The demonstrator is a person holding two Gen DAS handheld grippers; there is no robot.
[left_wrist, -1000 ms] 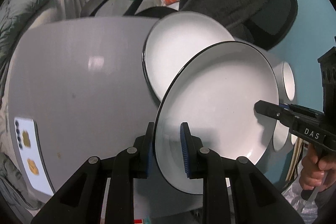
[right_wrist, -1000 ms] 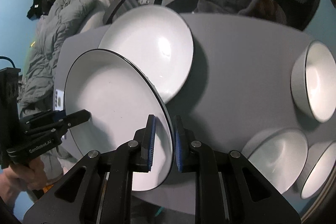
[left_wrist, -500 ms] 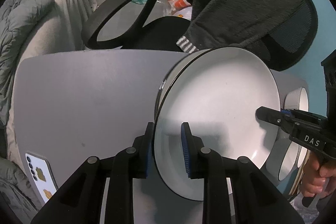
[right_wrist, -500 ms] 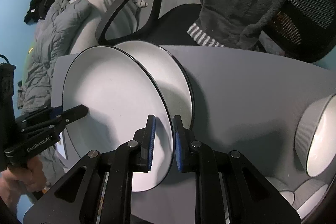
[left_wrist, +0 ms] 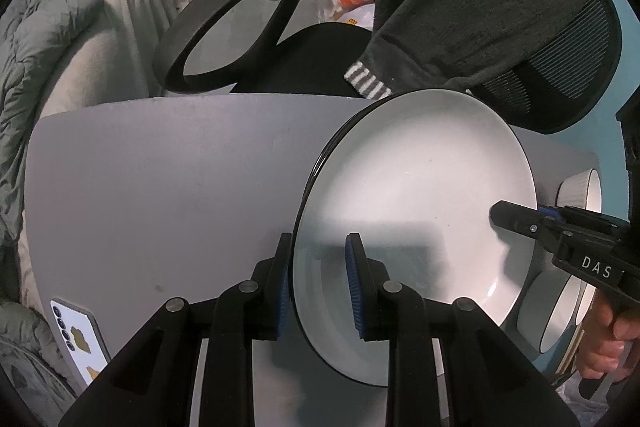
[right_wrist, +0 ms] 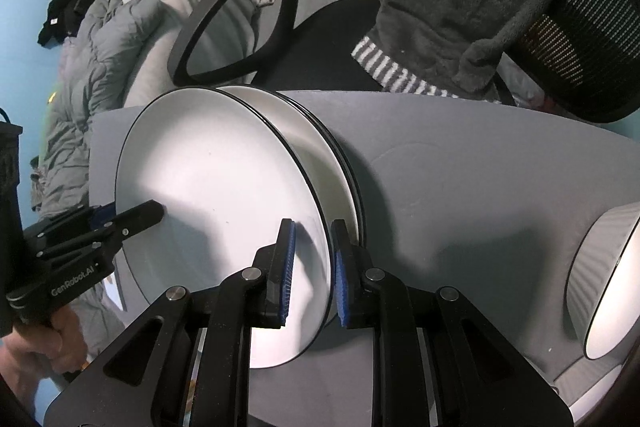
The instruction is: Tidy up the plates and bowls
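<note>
Two grippers hold one white plate [left_wrist: 416,211] by opposite rims: the left gripper [left_wrist: 318,283] is clamped on one edge, the right gripper [right_wrist: 312,267] on the other. The plate sits over another plate [right_wrist: 320,143] near the grey table's [left_wrist: 160,187] far edge. Bowls [right_wrist: 608,279] stand towards the table's right edge. A chair [left_wrist: 240,23] stands beyond.

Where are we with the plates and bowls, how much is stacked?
Done: at least one plate sits on the grey table. In hand: the left gripper and right gripper each clamp the top plate's rim, right over that plate. Left: release it; the bowls stand apart at the table's edge.
</note>
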